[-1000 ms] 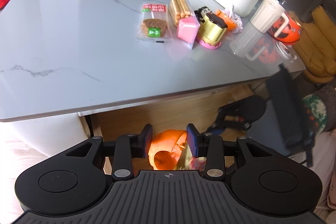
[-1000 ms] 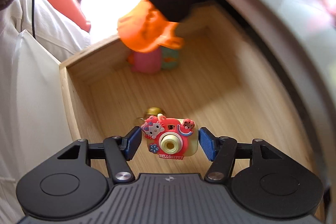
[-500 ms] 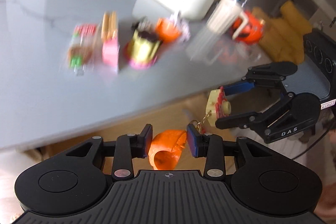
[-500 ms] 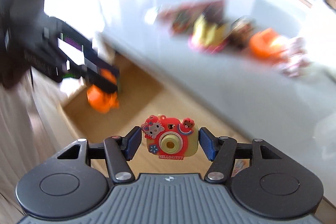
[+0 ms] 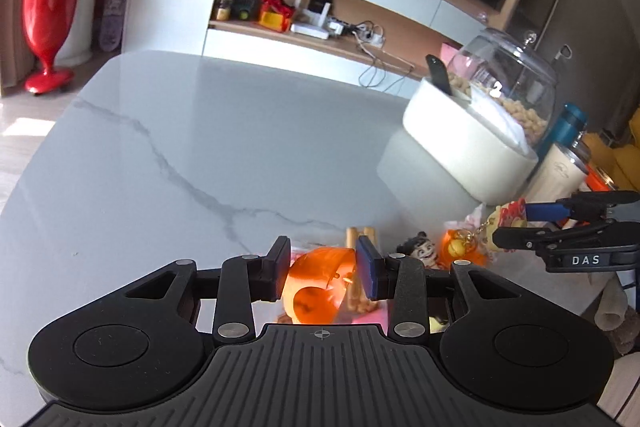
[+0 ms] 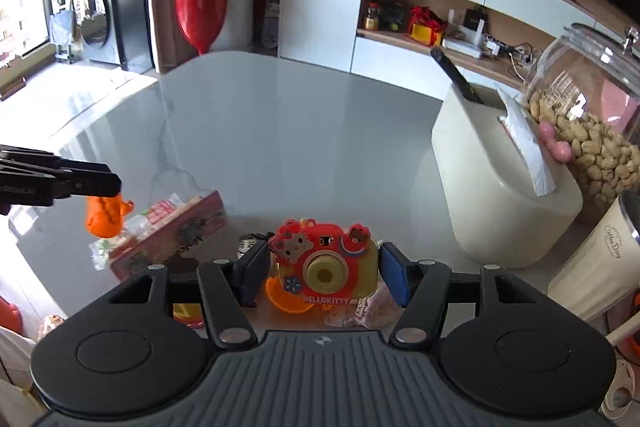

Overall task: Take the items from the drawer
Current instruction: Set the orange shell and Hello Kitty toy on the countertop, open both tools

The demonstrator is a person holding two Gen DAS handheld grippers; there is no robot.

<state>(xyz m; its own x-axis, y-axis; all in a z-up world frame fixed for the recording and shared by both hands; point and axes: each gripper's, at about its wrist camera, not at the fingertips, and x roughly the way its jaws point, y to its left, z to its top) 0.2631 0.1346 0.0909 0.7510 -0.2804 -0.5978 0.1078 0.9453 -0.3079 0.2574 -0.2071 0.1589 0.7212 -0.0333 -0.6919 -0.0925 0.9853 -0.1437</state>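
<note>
The toy camera (image 6: 326,269), red and yellow with cartoon stickers and a keychain hanging off it, is clamped between the pads of the right claw (image 6: 324,273) and rides above the near edge of the bench (image 6: 280,131), clear of the surface. The other item, a soft orange toy (image 5: 318,285), sits pinched in the left claw (image 5: 322,275), whose pads press on its two sides; from the right wrist view it hangs over the left part of the bench beside a snack packet (image 6: 168,227). Both claws are thus closed on a load, neither empty. Just below and beyond the two loads lies a tight cluster already on the bench: one snack packet, one pack of biscuit sticks (image 5: 360,233), one small figurine (image 5: 422,253), and one orange piece (image 5: 456,245) near it; farther right stand one white box (image 5: 464,147), one peanut jar (image 6: 592,115) and one cream tumbler (image 6: 600,259). The drawer itself is out of view. The risk, as I judge it, is setting down into that crowd: a claw lowered blindly could knock the figurine over or land a toy on the packet, and the two claws are near enough to clash. The dangling keychain might also snag.
</note>
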